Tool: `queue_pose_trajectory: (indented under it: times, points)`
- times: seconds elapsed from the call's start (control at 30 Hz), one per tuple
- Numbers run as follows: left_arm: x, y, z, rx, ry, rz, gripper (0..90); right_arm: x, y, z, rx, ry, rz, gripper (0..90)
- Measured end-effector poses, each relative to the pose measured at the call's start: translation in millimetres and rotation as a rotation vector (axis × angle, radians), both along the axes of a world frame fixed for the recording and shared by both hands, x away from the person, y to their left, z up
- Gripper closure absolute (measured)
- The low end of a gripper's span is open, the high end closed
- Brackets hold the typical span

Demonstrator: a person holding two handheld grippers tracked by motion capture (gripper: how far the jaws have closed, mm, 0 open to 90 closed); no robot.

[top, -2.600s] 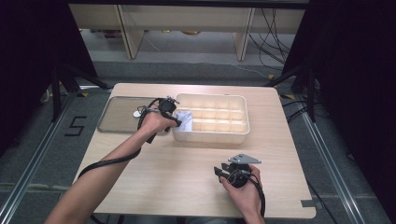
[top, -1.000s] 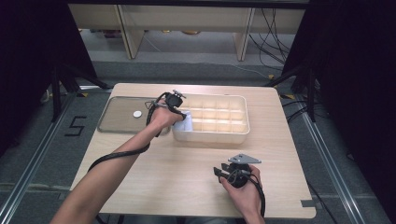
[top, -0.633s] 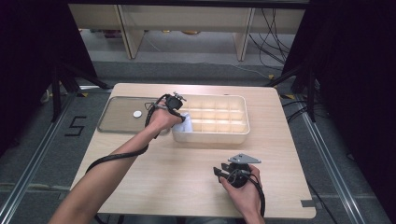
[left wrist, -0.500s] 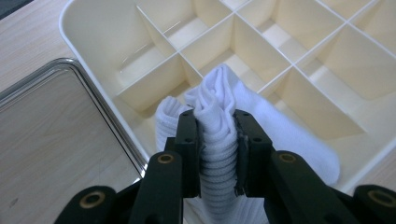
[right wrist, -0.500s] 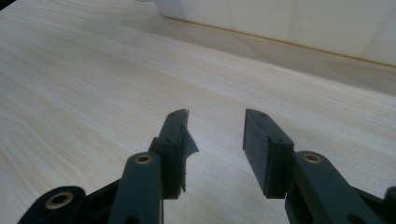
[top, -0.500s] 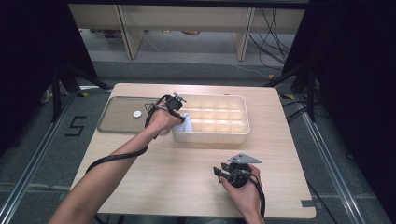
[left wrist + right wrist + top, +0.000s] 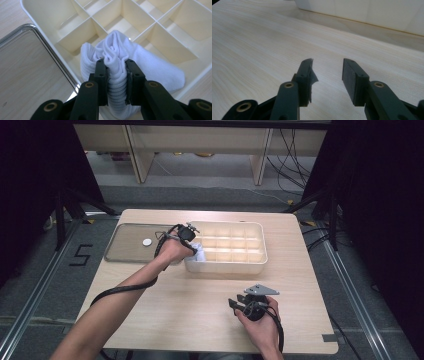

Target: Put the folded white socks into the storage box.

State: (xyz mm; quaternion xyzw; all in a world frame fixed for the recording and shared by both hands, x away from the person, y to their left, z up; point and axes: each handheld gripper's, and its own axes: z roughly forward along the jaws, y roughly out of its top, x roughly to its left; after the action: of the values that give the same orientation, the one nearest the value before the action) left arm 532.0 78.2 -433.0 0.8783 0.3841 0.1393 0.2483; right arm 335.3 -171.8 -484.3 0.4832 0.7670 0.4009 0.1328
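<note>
From the high view, the left claw [image 7: 192, 243] holds a white sock [image 7: 200, 253] at the near-left corner of the cream divided box [image 7: 260, 265], beside a flat lid [image 7: 120, 251]. The right claw [image 7: 239, 304] hovers apart over the surface [image 7: 200, 300].

The left gripper view shows the left claw [image 7: 115, 75] clamped on the bunched sock [image 7: 155, 72], its length running away rightward across a compartment.

The right gripper view shows the right claw [image 7: 327, 75] parted, nothing between.
</note>
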Motion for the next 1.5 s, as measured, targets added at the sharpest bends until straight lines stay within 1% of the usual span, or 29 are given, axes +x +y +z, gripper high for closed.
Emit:
queue_pose_trajectory:
  times: [0.13,0.37,0.5,0.6,0.63,0.7,0.77,0.83,0.87,0.9,0.93,0.97,1.0,1.03,1.07,1.1,1.13,1.2,1.23,1.27,1.3,1.33,1.37,1.4,1.43,1.5]
  points:
    - [-0.1,-0.6,-0.7,0.007,0.010,-0.001,74.2,-0.1,-0.2,0.0,0.000,0.002,-0.002,60.7]
    - [-1.7,-3.2,-2.9,0.042,0.018,-0.018,74.6,-0.2,0.2,-0.2,-0.001,0.004,-0.006,60.8]
    - [-1.4,-2.7,-3.7,0.038,0.026,-0.019,74.7,-0.3,0.4,-0.3,-0.003,0.008,-0.008,60.8]
    - [0.1,-1.4,-4.4,0.036,0.051,-0.018,74.9,-0.3,0.8,-0.7,-0.011,0.006,-0.012,60.8]
    - [0.3,-1.4,-4.9,0.031,0.056,-0.015,74.9,0.2,1.2,-1.6,0.008,0.004,0.000,60.8]
    - [1.3,-0.9,-5.8,0.036,0.074,-0.017,75.1,0.6,1.7,-2.0,0.013,0.007,0.009,60.8]
    - [2.2,-0.7,-6.7,0.030,0.086,-0.013,75.2,0.7,1.8,-2.1,0.013,0.009,0.010,60.8]
    - [3.1,-0.4,-6.4,0.033,0.093,-0.013,75.2,0.4,1.6,-1.6,0.009,0.012,0.009,60.8]
    - [3.8,0.2,-5.7,0.042,0.101,-0.021,75.2,0.4,1.5,-1.5,0.007,0.012,0.009,60.8]
    - [4.2,0.0,-5.6,0.046,0.104,-0.022,75.3,0.3,1.5,-1.4,0.008,0.013,0.009,60.8]
    - [4.4,-0.6,-5.9,0.039,0.108,-0.018,75.3,0.2,1.3,-1.2,0.004,0.007,0.006,60.8]
    - [4.6,-0.8,-5.0,0.056,0.112,-0.025,75.3,0.2,1.3,-1.3,0.005,0.006,0.006,60.8]
    - [4.6,-1.5,-5.3,0.054,0.113,-0.020,75.4,0.2,1.2,-1.3,0.004,0.007,0.007,60.8]
    - [5.2,-1.7,-4.8,0.065,0.119,-0.026,75.4,0.2,1.2,-1.4,0.004,0.006,0.007,60.8]
    - [4.7,-2.6,-5.1,0.060,0.125,-0.016,75.5,0.2,1.1,-1.5,0.004,0.006,0.008,60.8]
    - [5.2,-3.0,-5.4,0.062,0.127,-0.017,75.5,0.3,0.9,-1.9,0.013,0.013,0.005,60.8]
    - [5.4,-3.1,-5.4,0.066,0.130,-0.019,75.6,0.6,1.1,-2.1,-0.004,0.008,-0.007,60.8]
    - [6.6,-2.9,-5.4,0.078,0.137,-0.028,75.6,0.4,0.8,-1.8,-0.008,0.005,-0.008,60.8]
    - [7.3,-2.8,-5.7,0.079,0.145,-0.028,75.6,0.1,1.0,-1.6,-0.006,0.011,-0.010,60.8]
    - [6.9,-3.3,-6.3,0.070,0.152,-0.015,75.6,0.5,0.8,-1.9,-0.007,0.005,-0.007,60.8]
    - [7.4,-3.3,-6.7,0.068,0.159,-0.013,75.7,0.5,0.9,-2.1,-0.007,0.007,-0.005,60.7]
    - [7.7,-3.3,-6.8,0.070,0.163,-0.015,75.7,-0.1,1.9,-2.3,0.000,0.017,-0.012,60.8]
    - [8.0,-3.6,-6.9,0.073,0.167,-0.016,75.7,0.4,0.9,-2.3,-0.004,0.007,-0.004,60.7]
    - [7.9,-4.0,-6.9,0.079,0.167,-0.015,75.7,0.1,0.7,-2.1,0.002,0.008,0.001,60.8]
    - [8.4,-4.3,-6.8,0.085,0.167,-0.019,75.7,0.2,1.3,-2.3,0.011,0.021,0.006,60.7]
    - [9.2,-4.1,-6.5,0.084,0.174,-0.019,75.7,0.2,1.3,-2.2,0.011,0.022,0.006,60.7]
